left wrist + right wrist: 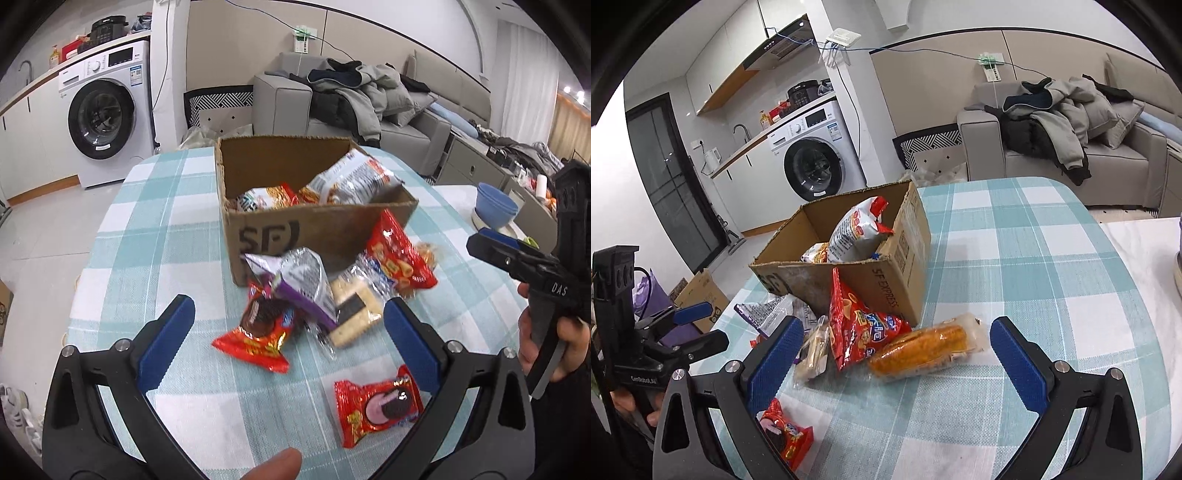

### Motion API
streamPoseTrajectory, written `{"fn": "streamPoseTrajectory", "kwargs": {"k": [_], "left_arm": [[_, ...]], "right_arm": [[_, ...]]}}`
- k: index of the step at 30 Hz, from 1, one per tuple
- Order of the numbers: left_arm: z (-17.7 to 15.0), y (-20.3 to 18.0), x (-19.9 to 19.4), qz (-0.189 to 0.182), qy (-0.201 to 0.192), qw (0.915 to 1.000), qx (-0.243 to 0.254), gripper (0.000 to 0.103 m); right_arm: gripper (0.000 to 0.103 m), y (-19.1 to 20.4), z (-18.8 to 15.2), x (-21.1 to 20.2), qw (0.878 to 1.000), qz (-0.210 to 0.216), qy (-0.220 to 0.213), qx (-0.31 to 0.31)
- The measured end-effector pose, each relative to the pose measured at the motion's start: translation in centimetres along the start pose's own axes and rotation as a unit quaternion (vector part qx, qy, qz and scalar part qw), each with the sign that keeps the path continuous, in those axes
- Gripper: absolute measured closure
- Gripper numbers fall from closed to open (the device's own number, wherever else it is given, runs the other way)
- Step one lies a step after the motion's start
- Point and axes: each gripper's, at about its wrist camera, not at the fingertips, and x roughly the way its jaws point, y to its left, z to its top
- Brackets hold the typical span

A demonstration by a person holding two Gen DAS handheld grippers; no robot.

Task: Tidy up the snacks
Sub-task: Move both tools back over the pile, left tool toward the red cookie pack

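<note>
Table (pixel 155 221) under a teal-and-white checked cloth, bearing an open cardboard box (pixel 325 225) that holds several snack bags, one silver bag (pixel 855 230) leaning on its wall. Loose snacks lie on the cloth just before the box: a red chip bag (pixel 857 328) propped against the box front, a corn packet (pixel 923 347) touching it, a cracker pack (pixel 354 306), a purple-and-silver bag (pixel 299 284), and two red cookie packs (pixel 258 332) (pixel 376 406), the second lying apart, nearest the camera. Left gripper (pixel 288 339): jaws spread wide above the pile, grasping nothing. Right gripper (pixel 897 358): jaws likewise spread, flanking the chip bag and corn packet without contact. Blue bowls (pixel 495 206) stand at the table's far edge. Behind: a washer (pixel 107 122) under a counter, and a grey sofa (pixel 399 122) heaped with coats (pixel 1056 110).
</note>
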Motion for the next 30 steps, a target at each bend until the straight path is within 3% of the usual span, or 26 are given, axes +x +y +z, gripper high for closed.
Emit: {"fn": "streamPoseTrajectory", "kwargs": {"k": [13,30], "left_arm": [[-2.3,-1.8,1.2,-0.017,0.035,0.9985,0.038,0.001],[-4.6,-5.1,4.4,-0.051,0.101,0.9901,0.084,0.001]], "right_arm": [[0.0,1.4,-0.5,0.6,1.0,0.004,0.009,-0.014],[0.0,0.5,-1.9,3.4,0.997,-0.021,0.069,-0.024]]}}
